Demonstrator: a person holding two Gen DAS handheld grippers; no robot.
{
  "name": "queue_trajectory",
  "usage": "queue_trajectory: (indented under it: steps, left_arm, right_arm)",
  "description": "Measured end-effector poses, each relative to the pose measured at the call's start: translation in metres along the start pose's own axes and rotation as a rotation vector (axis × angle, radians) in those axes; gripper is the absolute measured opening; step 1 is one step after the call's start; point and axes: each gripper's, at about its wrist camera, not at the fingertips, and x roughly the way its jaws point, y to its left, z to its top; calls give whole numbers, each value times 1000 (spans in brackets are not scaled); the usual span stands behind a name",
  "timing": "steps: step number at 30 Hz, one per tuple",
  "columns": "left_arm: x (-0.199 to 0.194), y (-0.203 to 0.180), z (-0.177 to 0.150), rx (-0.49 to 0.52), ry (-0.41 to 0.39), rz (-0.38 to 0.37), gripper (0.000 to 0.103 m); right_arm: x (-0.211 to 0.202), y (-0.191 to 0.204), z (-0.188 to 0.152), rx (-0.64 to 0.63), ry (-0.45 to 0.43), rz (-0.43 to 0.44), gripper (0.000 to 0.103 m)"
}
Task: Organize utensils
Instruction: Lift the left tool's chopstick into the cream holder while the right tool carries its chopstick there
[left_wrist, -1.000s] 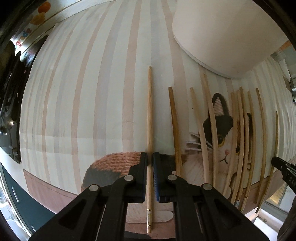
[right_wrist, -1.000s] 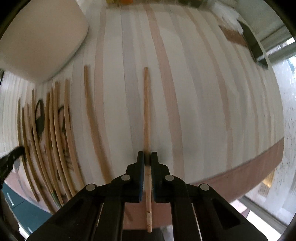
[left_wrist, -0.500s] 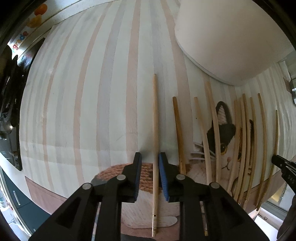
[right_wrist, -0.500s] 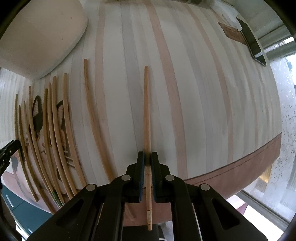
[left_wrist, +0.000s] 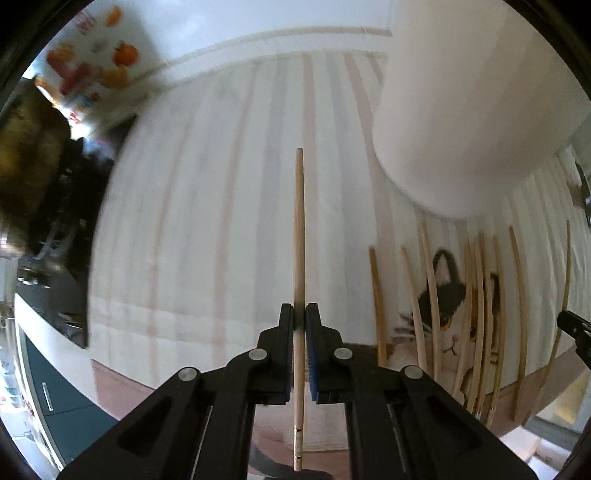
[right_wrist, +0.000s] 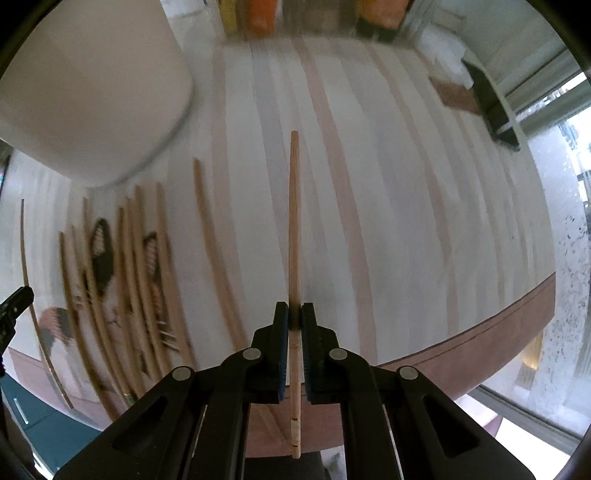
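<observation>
My left hand-held gripper (left_wrist: 299, 314), open around the pale wooden chopstick (left_wrist: 299, 236) half a second ago, is now clamped on it again and raised off the striped tablecloth (left_wrist: 207, 229). My right hand-held gripper (right_wrist: 294, 314) has also lifted its light wooden chopstick (right_wrist: 294, 229) higher.

- Left gripper (left_wrist: 299, 314): matte black angular plastic fingers, blue ribbed pads, round silver screws.
- Right gripper (right_wrist: 295, 312): identical black fingers, blue pads, silver screws.

The left gripper (left_wrist: 299, 314) has its fingers (left_wrist: 285, 328) pinched onto a chopstick (left_wrist: 299, 236). The right gripper (right_wrist: 294, 314) likewise clamps its own chopstick (right_wrist: 294, 221), both pointing straight ahead.
</observation>
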Motion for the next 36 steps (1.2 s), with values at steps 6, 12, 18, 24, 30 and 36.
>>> queue_trajectory:
  steps: [6,12,18,24,30,36]
  left_arm:
    - [-45,23,17,-65,-113,8,4]
    - [-109,26,21,-111,-264,9,4]
    - [-187,27,53,-140,-429,-38,4]
    - [-252,14,103,-165,-554,-114,4]
    - [-257,1,158,-245,-551,-240,4]
    - [-219,0,197,-351,-518,-282,4]
  right_arm:
    - [-41,-5,-7,16,-95,36,7]
    - [-107,-13,19,37,-210,82,7]
    - [-182,-14,49,21,-377,124,7]
    - [-256,-7,98,-18,-562,154,7]
    - [-291,9,162,-28,-665,211,7]
    - [-285,27,212,2,-695,320,7]
